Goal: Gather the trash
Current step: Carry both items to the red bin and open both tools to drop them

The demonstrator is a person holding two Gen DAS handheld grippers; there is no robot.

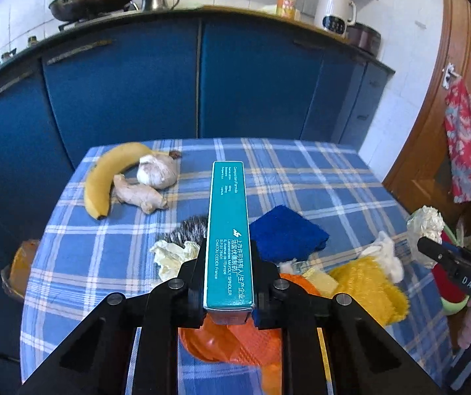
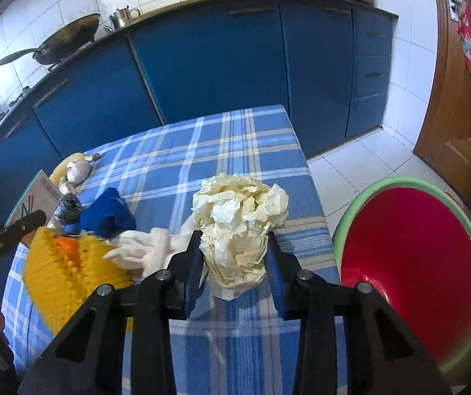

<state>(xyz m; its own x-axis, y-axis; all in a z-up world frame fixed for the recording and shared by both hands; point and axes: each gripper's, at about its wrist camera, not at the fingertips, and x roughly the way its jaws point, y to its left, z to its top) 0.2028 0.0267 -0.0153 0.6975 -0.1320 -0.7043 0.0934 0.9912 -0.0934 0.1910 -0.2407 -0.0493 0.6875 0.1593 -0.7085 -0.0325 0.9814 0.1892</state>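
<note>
The left gripper (image 1: 228,256) pinches a teal carton (image 1: 227,230) by its long sides, near the end closest to the camera. The carton's long axis runs straight away from the gripper, over the blue plaid tablecloth (image 1: 301,177), toward the blue cabinets (image 1: 120,82). White print runs along its top face: "Laboratoires MAYOLY SPINDLER", "CHATOU CEDEX France", Chinese characters, and "Composition/Formula" at the far end. The right gripper (image 2: 234,253) has its jaws pressed into a crumpled ball of cream paper (image 2: 238,227), held upright above the table edge, just beside a red basin with a green rim (image 2: 413,263). In the left view the right gripper's side reads "DAS"; the rest of that word is cut off.
</note>
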